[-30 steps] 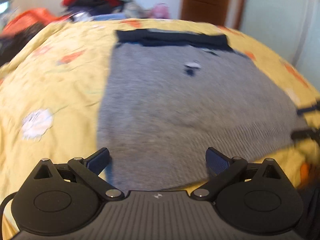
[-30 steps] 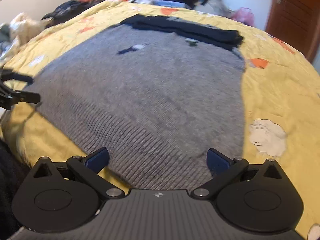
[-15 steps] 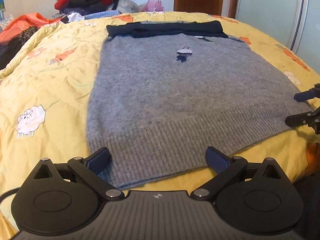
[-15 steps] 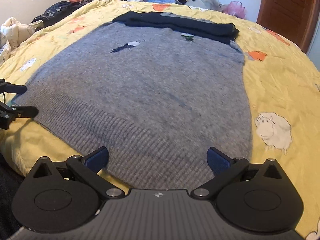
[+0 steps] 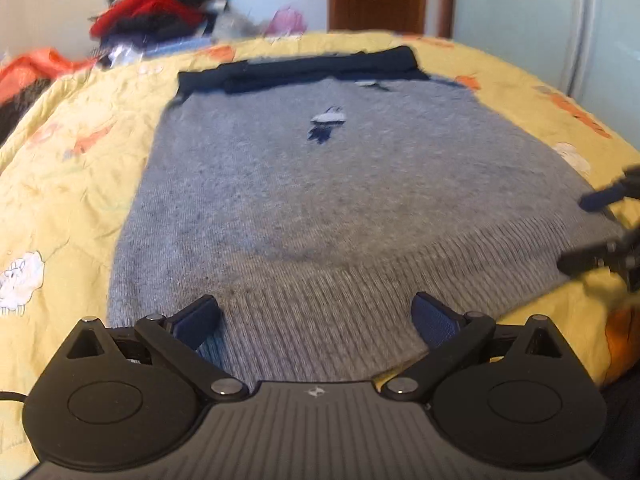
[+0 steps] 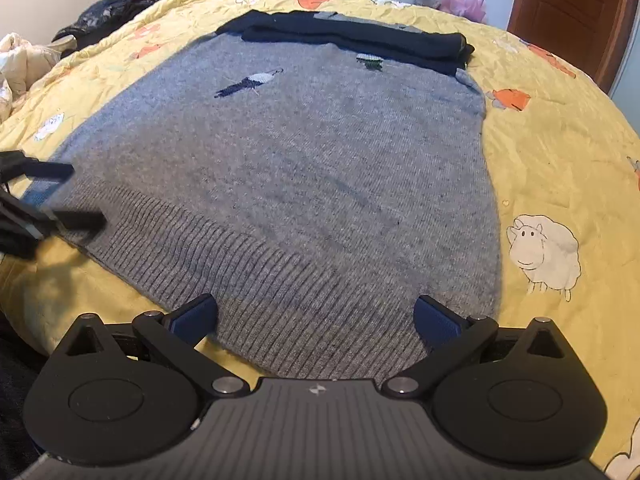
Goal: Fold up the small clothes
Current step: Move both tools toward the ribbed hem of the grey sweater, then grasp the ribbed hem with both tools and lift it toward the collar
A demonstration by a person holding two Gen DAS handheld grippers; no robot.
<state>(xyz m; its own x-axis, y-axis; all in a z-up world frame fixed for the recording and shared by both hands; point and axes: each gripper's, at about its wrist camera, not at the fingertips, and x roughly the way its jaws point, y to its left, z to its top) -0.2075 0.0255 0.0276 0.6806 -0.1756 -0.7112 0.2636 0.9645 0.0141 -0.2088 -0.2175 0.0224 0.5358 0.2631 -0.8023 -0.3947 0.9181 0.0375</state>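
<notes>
While spread flat across the yellow bedspread [image 6: 560, 152], grey knit sweater [image 6: 304, 168] with ribbed hem nearest, dark navy sleeves [image 6: 360, 40] folded across its far end. Small navy-and-white embroidered motif [image 6: 250, 82] on the chest, a tiny woven label [image 6: 370, 61] near the collar, its writing too small to read. Left claw [image 5: 316, 320] wide open over the near left hem, holding nothing, fingers [image 5: 198, 320] just above the ribbing; contact cannot be told. Right claw [image 6: 316, 318] likewise wide open and empty, over the near right hem corner. Each claw visible at the other view's edge, beside the hem. Cartoon sheep [image 6: 544, 252] printed on the bedspread right of the sweater. Heap of clothes [image 5: 160, 4] at the far left, brown door [image 6: 572, 16] at the far right.
</notes>
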